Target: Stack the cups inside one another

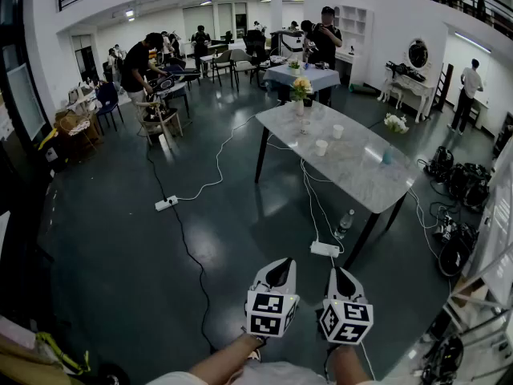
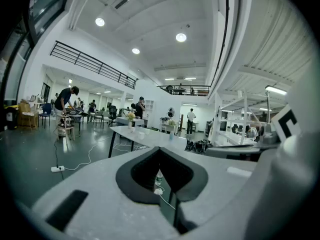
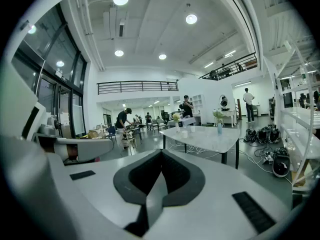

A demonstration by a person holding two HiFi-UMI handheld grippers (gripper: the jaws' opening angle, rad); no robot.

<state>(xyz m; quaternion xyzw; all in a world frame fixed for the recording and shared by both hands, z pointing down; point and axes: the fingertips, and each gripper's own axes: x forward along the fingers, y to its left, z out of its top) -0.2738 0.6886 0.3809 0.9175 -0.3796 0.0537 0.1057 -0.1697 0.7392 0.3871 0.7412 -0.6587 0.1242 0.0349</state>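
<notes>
Far ahead stands a marble table (image 1: 361, 175) with two white cups (image 1: 321, 147) (image 1: 337, 131) and a small blue cup (image 1: 386, 157) near its right edge. A vase of flowers (image 1: 300, 93) stands at its far end. Both grippers hover low over the dark floor, well short of the table. My left gripper (image 1: 282, 265) and right gripper (image 1: 340, 273) are side by side, both shut with nothing between the jaws. In the right gripper view the table (image 3: 210, 138) and white cups (image 3: 192, 129) show small beyond the shut jaws' tips (image 3: 161, 151). The left gripper (image 2: 159, 151) also points toward the table (image 2: 150, 136).
A white power strip (image 1: 325, 249) and a water bottle (image 1: 343, 224) lie on the floor before the table, with cables trailing. A second power strip (image 1: 166, 204) lies left. Black equipment bags (image 1: 458, 184) sit at the right. People, chairs and tables fill the back.
</notes>
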